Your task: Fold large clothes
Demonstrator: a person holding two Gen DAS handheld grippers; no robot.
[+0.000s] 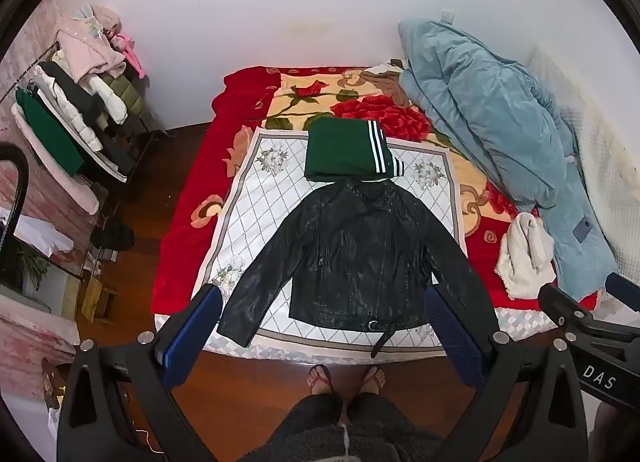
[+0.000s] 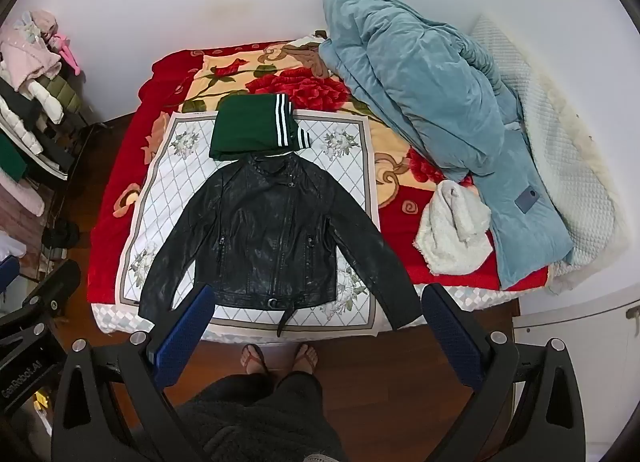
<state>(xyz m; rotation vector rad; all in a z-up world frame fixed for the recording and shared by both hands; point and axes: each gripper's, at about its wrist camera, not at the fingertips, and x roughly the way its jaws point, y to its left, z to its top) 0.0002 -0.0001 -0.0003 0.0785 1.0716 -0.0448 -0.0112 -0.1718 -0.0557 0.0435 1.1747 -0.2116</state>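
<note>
Right now the black jacket [image 1: 356,254] lies spread flat, front up, on the white mat [image 1: 244,221] at the bed's near edge, collar away and sleeves angled outward. Both the left gripper [image 1: 324,336] and right gripper [image 2: 316,332] hover above with jaws wide apart and empty, each nearer its own sleeve.

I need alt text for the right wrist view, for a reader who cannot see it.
A black leather jacket lies flat and face up, sleeves spread, on a white patterned cloth on a bed. A folded green garment touches its collar, and the open right gripper is above the near bed edge, holding nothing.
</note>
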